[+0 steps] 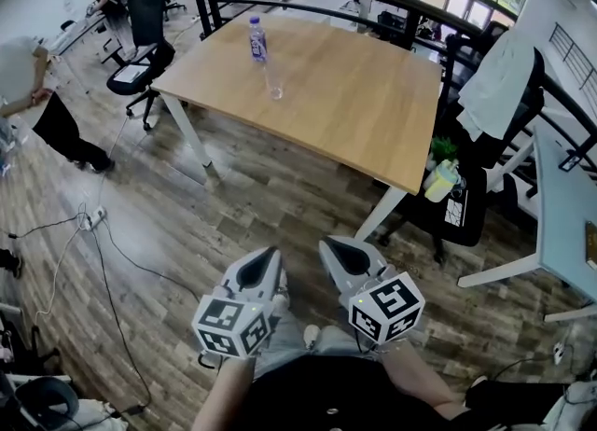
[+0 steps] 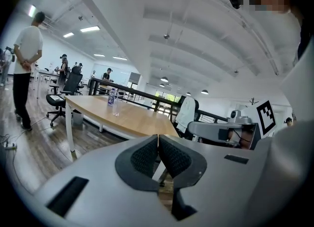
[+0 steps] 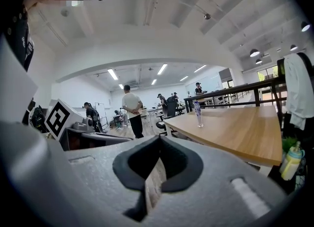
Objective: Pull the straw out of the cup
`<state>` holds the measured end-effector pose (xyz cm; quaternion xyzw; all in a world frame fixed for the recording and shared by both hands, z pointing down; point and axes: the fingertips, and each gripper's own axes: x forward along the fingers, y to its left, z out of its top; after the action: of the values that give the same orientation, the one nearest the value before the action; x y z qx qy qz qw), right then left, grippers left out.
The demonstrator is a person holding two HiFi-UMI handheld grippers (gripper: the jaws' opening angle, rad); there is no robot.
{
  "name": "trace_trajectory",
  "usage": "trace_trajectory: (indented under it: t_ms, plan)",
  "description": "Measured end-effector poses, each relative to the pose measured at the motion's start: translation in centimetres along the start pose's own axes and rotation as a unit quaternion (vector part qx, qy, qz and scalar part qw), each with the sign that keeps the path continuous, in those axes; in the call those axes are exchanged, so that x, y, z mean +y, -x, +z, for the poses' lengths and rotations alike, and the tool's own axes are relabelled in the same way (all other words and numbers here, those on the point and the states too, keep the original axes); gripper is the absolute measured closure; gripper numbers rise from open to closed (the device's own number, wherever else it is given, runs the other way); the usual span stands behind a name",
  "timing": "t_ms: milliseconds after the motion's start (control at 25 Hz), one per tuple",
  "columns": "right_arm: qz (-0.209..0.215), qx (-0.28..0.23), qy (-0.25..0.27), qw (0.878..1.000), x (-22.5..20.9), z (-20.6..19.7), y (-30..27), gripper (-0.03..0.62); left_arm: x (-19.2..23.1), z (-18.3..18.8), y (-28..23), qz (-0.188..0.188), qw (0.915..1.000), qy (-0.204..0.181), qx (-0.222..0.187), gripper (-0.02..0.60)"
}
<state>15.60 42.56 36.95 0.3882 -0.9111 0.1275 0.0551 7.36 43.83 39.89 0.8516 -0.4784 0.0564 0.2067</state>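
Note:
A clear cup (image 1: 274,84) stands on the wooden table (image 1: 354,112), just in front of a water bottle with a purple label (image 1: 257,39). At this distance I cannot make out a straw in the cup. Both grippers hover low over the floor, close to the person's body and well short of the table. The left gripper (image 1: 271,254) is shut with nothing in it, and its own view shows the pads (image 2: 147,155) pressed together. The right gripper (image 1: 329,243) is also shut and empty. The left gripper view shows the bottle (image 2: 112,97) and cup (image 2: 116,109) far off.
Between me and the table is wood-pattern floor with a cable and a power strip (image 1: 90,219) at the left. People stand by office chairs (image 1: 140,70) at the far left. A chair with a white garment (image 1: 499,79), a yellow-green bottle (image 1: 441,180) and a white desk (image 1: 560,224) are at the right.

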Motion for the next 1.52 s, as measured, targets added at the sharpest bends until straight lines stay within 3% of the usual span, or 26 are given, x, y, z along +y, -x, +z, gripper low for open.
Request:
trace_trajectory:
  t_ms: [240,520,720,1120,1520]
  plan:
    - [-0.006,0.005,0.010,1.000,-2.5,1.7,-7.8,0.595,7.2,3.4,-4.0,0.005,0.9999,0.014,-0.007,0.561]
    - [-0.024,0.008,0.026,0.999,-6.0,5.4,-17.7,0.595,14.3,9.9,-9.6,-0.025,0.9993,0.010,-0.026,0.561]
    - [-0.035,-0.005,0.031,0.999,-7.4,7.4,-23.9,0.595,19.4,12.6,-12.6,-0.039,0.9989,0.002,-0.025,0.561]
    - [-0.050,0.004,0.013,0.999,-9.3,8.0,-30.5,0.595,24.1,14.1,-16.5,-0.066,0.9978,-0.002,0.003,0.561]
    - [-0.051,0.040,0.018,0.998,-13.2,6.9,-34.6,0.595,27.7,14.1,-20.9,-0.055,0.9979,0.026,0.023,0.561]
